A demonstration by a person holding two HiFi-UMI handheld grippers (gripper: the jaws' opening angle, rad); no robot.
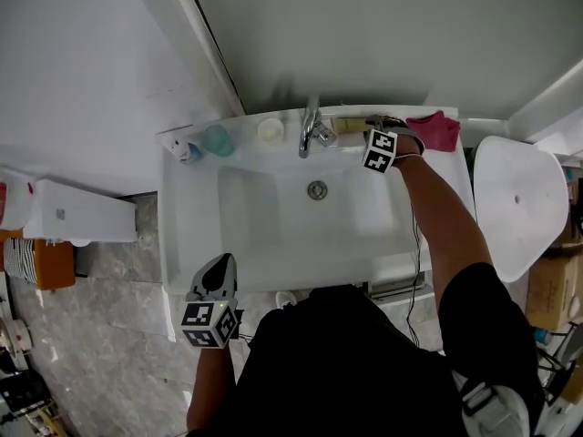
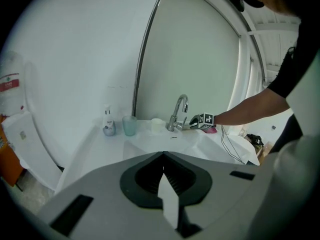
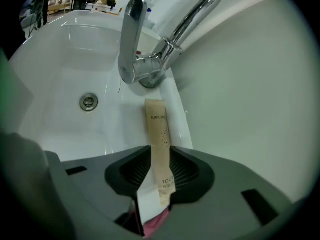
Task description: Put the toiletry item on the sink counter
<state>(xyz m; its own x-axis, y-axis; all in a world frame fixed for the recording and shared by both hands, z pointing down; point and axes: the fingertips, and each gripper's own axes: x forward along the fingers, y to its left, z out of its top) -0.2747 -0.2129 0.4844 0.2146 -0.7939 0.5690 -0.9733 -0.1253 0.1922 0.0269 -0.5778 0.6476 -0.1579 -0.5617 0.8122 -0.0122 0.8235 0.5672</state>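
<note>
1. The toothbrush packet [image 3: 159, 134], in tan paper, is on the white tabletop [image 1: 182, 244] at the back rim of the sink. Its far end lies just beside the foot of the faucet [image 3: 145, 59].
2. The near end of the packet is between the jaws of the right gripper [image 3: 161, 159]. The jaws stand apart and do not press on it.
3. In the head view this gripper is at upper centre, with a pink cloth [image 1: 437, 130] just to its right.
4. Left of the faucet stand a white cup [image 1: 271, 131], a teal cup [image 1: 218, 140] and a small bottle [image 1: 187, 148].
5. The left gripper [image 1: 217, 276] is at the front left edge of the sink, with its jaws together and empty.
</note>
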